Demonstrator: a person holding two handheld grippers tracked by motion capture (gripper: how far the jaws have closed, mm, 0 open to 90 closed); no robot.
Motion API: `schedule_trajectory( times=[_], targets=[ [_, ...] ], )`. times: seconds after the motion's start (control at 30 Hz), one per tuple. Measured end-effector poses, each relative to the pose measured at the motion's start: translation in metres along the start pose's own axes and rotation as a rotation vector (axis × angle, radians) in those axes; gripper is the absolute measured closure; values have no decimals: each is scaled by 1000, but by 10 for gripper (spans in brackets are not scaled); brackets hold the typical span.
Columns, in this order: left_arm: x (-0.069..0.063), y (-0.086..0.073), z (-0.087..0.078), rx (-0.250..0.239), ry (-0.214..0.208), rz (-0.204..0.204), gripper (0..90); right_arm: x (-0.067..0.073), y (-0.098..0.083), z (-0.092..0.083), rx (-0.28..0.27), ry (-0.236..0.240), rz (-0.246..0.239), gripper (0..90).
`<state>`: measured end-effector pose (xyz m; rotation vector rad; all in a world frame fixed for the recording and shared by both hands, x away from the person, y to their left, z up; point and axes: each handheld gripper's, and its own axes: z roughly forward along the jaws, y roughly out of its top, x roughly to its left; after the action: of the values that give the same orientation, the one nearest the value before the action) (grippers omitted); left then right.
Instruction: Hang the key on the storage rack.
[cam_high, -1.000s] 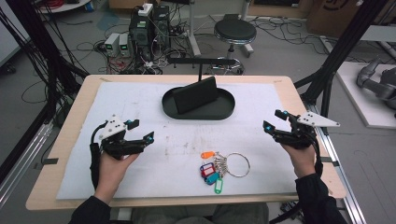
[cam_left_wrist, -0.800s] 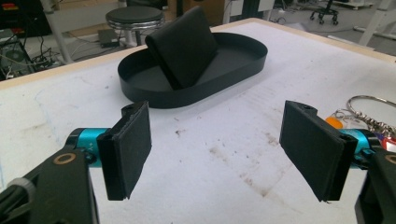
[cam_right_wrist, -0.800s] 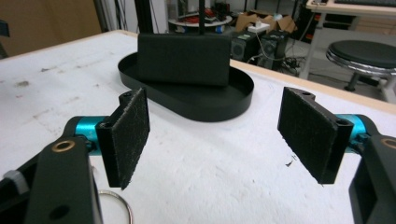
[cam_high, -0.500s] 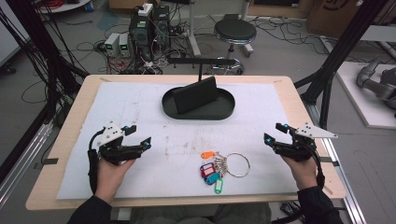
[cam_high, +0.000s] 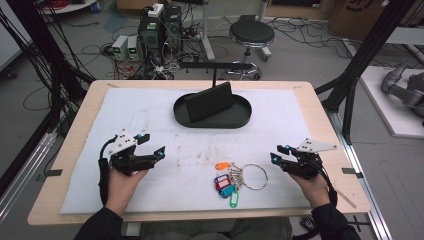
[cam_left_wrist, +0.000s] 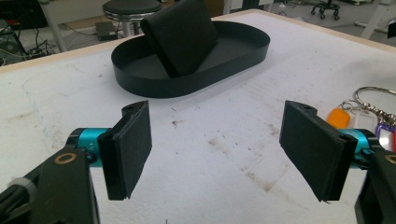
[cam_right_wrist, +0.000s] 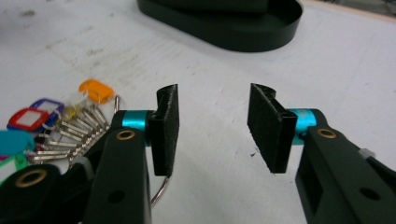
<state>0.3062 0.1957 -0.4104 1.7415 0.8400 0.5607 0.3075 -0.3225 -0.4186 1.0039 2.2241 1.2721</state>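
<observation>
White-padded bench (cam_high: 150, 115), keys (cam_high: 235, 177) near front edge: right gripper (cam_high: 276, 153) sunk beside ring, jaws just narrowed on nothing, ready to grasp; left gripper (cam_high: 154, 145) wide open.

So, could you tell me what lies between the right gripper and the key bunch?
Nothing: in the high view only bare white mat separates the right gripper from the key bunch, whose ring faces it.
</observation>
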Motion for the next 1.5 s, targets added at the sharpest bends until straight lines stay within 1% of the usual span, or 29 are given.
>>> schedule_trajectory(
  times=[0.03, 0.07, 0.1, 0.17, 0.2, 0.23, 0.37, 0.4, 0.43, 0.53, 0.57, 0.63, 0.67, 0.73, 0.8, 0.9, 0.97, 1.03, 1.07, 1.1, 1.13, 1.17, 1.2, 1.27, 1.33, 1.4, 1.43, 1.5],
  targets=[
    [0, 0, 0, -4, -6, -6, 253, 0, 0, 0, 0, 0, 0, 576],
    [-1, 0, 1, -8, -9, -11, 253, 0, -1, 2, 14, 4, 4, 580],
    [-2, -1, 2, -9, -9, -16, 253, -1, -2, 6, 41, 13, 9, 581],
    [-2, -1, 3, -6, -9, -14, 253, -1, -2, 7, 47, 17, 6, 581],
    [-3, -1, 3, -4, -8, -13, 253, 0, -3, 8, 59, 24, 4, 584],
    [-4, -1, 4, 1, -6, -11, 254, 0, -5, 12, 89, 32, 4, 586],
    [-7, -1, 5, 4, -4, -5, 254, 3, -6, 22, 146, 47, -7, 589],
    [-7, -1, 5, 4, -4, -5, 254, 3, -6, 22, 146, 47, -7, 589],
    [-7, -1, 6, 7, -5, -4, 254, 5, -6, 26, 167, 53, -9, 589],
    [-8, -2, 7, 15, -6, -4, 254, 6, -7, 32, 207, 69, -12, 598],
    [-8, -2, 7, 15, -6, -4, 254, 6, -7, 32, 207, 69, -12, 598],
    [-7, -3, 8, 13, -9, -10, 254, 7, -8, 37, 248, 66, -14, 618],
    [-7, -3, 8, 13, -11, -9, 254, 7, -10, 41, 273, 72, -14, 630],
    [-7, -4, 7, 14, -12, -8, 254, 7, -11, 41, 268, 66, -21, 635],
    [-7, -4, 8, 16, -10, -12, 254, 8, -10, 42, 275, 63, -13, 646],
    [-6, -5, 9, 20, -10, -14, 254, 10, -10, 42, 275, 46, -22, 660],
    [-7, -5, 11, 23, -10, -16, 255, 10, -10, 42, 273, 44, -31, 671],
    [-8, -5, 11, 24, -7, -16, 255, 11, -10, 42, 276, 38, -41, 692],
    [-9, -4, 11, 26, -9, -9, 256, 10, -10, 42, 273, 36, -42, 727],
    [-10, -4, 11, 27, -6, -1, 256, 10, -10, 42, 272, 37, -41, 749],
    [-10, -4, 11, 27, -6, -1, 256, 10, -10, 42, 272, 37, -41, 749],
    [-10, -4, 11, 27, -11, 2, 256, 10, -10, 42, 271, 39, -37, 779],
    [-10, -4, 11, 27, -11, 2, 256, 10, -10, 42, 271, 39, -37, 779],
    [-9, -6, 11, 32, -9, -3, 256, 9, -9, 43, 272, 43, -38, 825],
    [-8, -7, 11, 35, -9, -5, 256, 8, -8, 44, 273, 65, -27, 870],
    [-8, -7, 11, 36, -8, -8, 256, 9, -8, 44, 274, 62, -27, 870],
    [-7, -7, 11, 37, -11, -6, 256, 9, -7, 46, 270, 65, -34, 871],
    [-8, -8, 10, 34, -8, -8, 257, 9, -7, 46, 272, 66, -26, 871]
  ],
)
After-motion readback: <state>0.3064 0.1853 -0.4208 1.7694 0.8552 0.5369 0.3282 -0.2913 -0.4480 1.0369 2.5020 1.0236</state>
